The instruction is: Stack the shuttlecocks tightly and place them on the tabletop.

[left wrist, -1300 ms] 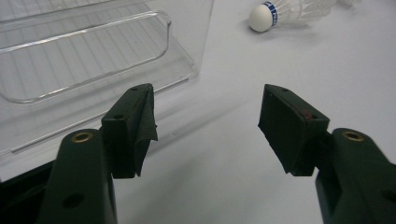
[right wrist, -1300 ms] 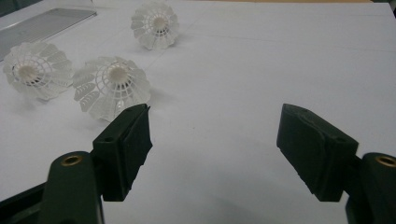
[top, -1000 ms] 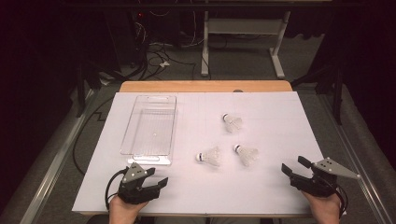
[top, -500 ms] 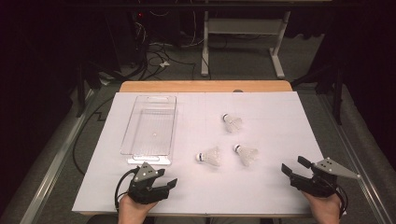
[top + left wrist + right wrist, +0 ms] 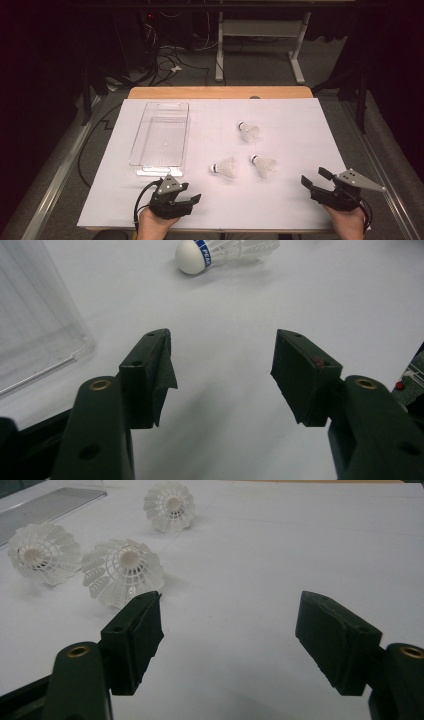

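Note:
Three white shuttlecocks lie on the white table sheet: one farther back (image 5: pixel 248 131) (image 5: pixel 170 505), one at the middle (image 5: pixel 224 168) (image 5: pixel 225 251) (image 5: pixel 42 552), one to its right (image 5: pixel 264 165) (image 5: pixel 122 572). My left gripper (image 5: pixel 190 192) (image 5: pixel 222 347) sits near the front edge, open and empty, a little short of the middle shuttlecock and to its left. My right gripper (image 5: pixel 315 177) (image 5: pixel 230 610) rests at the front right, open and empty, with the right shuttlecock just beyond its left jaw.
An empty clear plastic tray (image 5: pixel 142 150) (image 5: pixel 35 330) (image 5: pixel 50 505) lies lengthwise on the left half of the sheet, just beyond the left gripper. The wooden table edge (image 5: pixel 220 92) shows at the back. Cables and a desk frame stand on the floor behind.
My left gripper has slid to the right along the front edge, closer to the middle shuttlecock. The right gripper and the shuttlecocks have stayed put.

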`<state>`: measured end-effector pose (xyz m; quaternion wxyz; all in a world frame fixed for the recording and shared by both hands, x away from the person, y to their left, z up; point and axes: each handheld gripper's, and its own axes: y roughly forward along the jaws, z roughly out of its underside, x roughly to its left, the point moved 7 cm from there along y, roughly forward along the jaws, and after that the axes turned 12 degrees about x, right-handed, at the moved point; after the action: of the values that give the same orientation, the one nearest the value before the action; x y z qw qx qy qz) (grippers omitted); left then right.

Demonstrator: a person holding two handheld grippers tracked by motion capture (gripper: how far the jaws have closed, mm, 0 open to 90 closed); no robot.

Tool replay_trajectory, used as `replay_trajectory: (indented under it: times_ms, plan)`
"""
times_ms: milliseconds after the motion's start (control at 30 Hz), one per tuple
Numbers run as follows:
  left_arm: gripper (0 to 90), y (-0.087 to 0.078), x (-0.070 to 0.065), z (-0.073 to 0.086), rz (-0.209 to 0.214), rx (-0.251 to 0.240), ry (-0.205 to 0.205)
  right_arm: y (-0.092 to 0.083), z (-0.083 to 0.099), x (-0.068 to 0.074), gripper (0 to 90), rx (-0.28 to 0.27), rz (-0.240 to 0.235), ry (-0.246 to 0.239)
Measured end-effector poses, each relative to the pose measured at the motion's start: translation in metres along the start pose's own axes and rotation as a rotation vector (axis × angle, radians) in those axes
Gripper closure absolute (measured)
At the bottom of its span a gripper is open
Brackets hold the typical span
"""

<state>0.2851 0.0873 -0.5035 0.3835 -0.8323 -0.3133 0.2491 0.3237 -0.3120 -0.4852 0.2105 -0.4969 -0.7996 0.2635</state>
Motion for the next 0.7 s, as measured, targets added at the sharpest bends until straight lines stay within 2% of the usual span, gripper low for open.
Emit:
replay_trajectory:
  times_ms: [300, 467, 700]
  plan:
    - [41.5, 0.012, -0.008, -0.012, 0.005, 0.012, 0.007, 0.000, 0.000, 0.000, 27.4, 0.003, 0.001, -0.005]
    - [41.6, 0.016, -0.010, -0.018, 0.011, 0.004, -0.002, 0.001, 0.000, 0.001, 27.4, 0.009, -0.001, -0.008]
    - [40.7, 0.017, -0.012, -0.025, -0.002, 0.000, 0.004, 0.002, 0.001, 0.001, 27.4, 0.011, -0.002, -0.008]
